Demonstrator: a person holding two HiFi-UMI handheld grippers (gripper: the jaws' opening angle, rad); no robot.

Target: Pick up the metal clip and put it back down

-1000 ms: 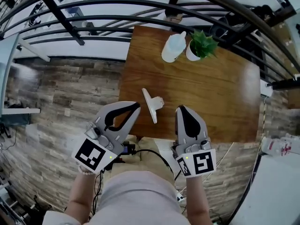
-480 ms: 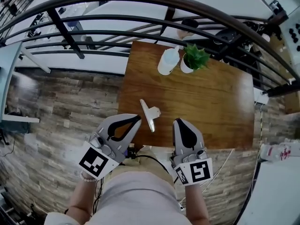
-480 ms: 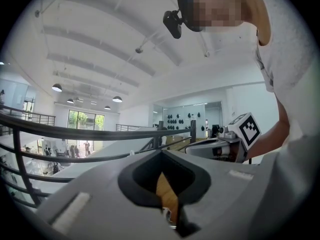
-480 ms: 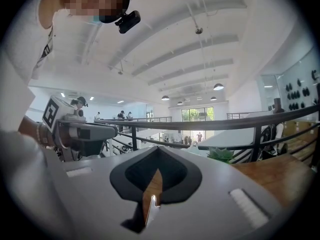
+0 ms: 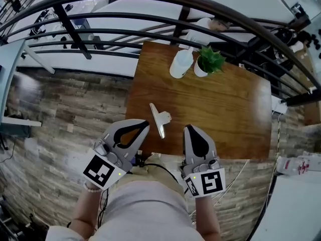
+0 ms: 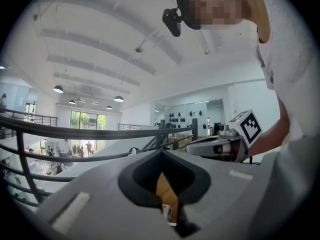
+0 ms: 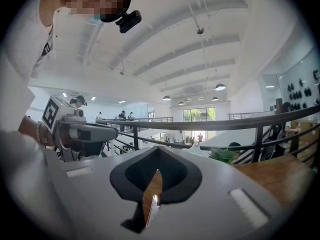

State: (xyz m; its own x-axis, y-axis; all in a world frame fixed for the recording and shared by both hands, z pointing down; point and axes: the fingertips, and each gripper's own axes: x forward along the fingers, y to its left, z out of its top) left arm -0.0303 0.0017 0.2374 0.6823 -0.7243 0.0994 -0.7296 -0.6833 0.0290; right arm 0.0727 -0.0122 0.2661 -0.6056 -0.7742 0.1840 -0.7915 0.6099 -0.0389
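Note:
A silver metal clip (image 5: 159, 119) lies flat on the brown wooden table (image 5: 225, 109), near its front edge. My left gripper (image 5: 146, 123) hovers just left of the clip, shut, its tips pointing toward it with nothing held. To the clip's right, my right gripper (image 5: 188, 128) is also shut and empty, over the table's front edge. In the left gripper view the joined jaws (image 6: 161, 151) fill the lower frame and the right gripper (image 6: 220, 144) shows beyond them. The right gripper view looks over its own shut jaws (image 7: 159, 148), with the left gripper (image 7: 80, 131) at its left.
A white bottle (image 5: 180, 64) and a small potted plant (image 5: 208, 62) stand at the table's far edge. Dark curved railing bars (image 5: 150, 21) run beyond the table. Wood-plank floor (image 5: 65, 109) lies to the left, and the person's body is just behind the grippers.
The head view shifted slightly. The clip has stayed in place on the table, and both grippers remain shut at either side of it.

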